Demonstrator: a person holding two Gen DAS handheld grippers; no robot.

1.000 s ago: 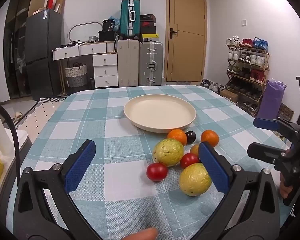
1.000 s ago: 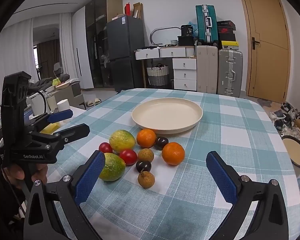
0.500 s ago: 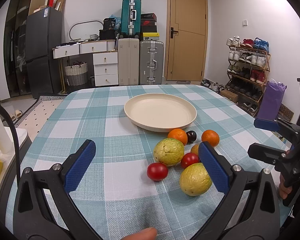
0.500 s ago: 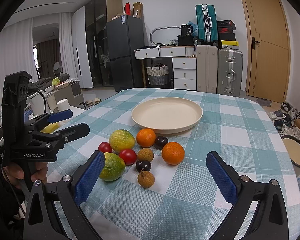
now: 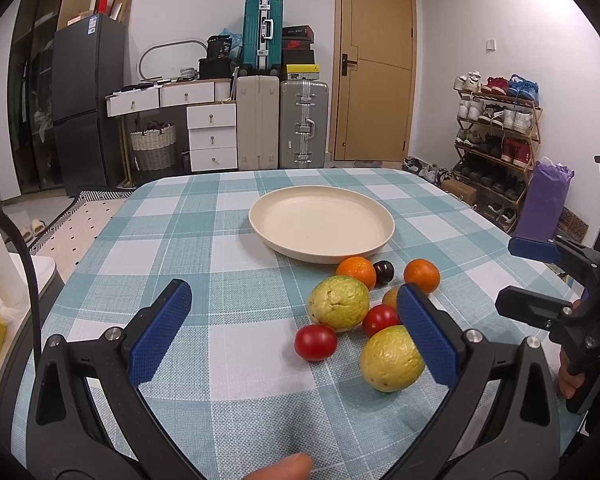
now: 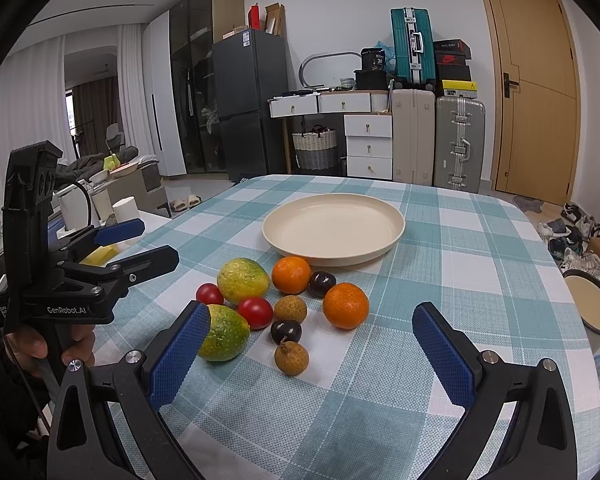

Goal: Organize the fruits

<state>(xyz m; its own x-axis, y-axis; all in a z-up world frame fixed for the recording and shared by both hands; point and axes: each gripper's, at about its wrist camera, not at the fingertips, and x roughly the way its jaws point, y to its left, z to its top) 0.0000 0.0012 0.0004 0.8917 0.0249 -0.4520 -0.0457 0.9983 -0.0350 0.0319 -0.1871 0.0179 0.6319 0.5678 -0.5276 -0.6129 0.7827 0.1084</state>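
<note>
An empty cream plate [image 5: 321, 228] [image 6: 333, 224] sits mid-table. In front of it lies a cluster of fruit: two oranges [image 6: 291, 275] [image 6: 345, 305], two yellow-green fruits [image 6: 243, 280] [image 6: 222, 333], two red tomatoes [image 6: 256, 312] [image 6: 209, 294], two dark plums [image 6: 322, 283] [image 6: 286, 331] and two brown longans [image 6: 291, 309] [image 6: 291, 357]. My left gripper [image 5: 294, 330] is open and empty, just short of a tomato [image 5: 315, 342]. My right gripper [image 6: 310, 354] is open and empty, near the front longan.
The table has a teal checked cloth [image 6: 452, 264]. Each gripper shows in the other's view, the right one [image 5: 556, 280] at the table's right side, the left one [image 6: 112, 252] at its left side. Suitcases, drawers, a fridge and a shoe rack stand beyond the table.
Almost nothing moved. Both grippers stay open and hover in place; the left wrist view has drifted very slightly.
</note>
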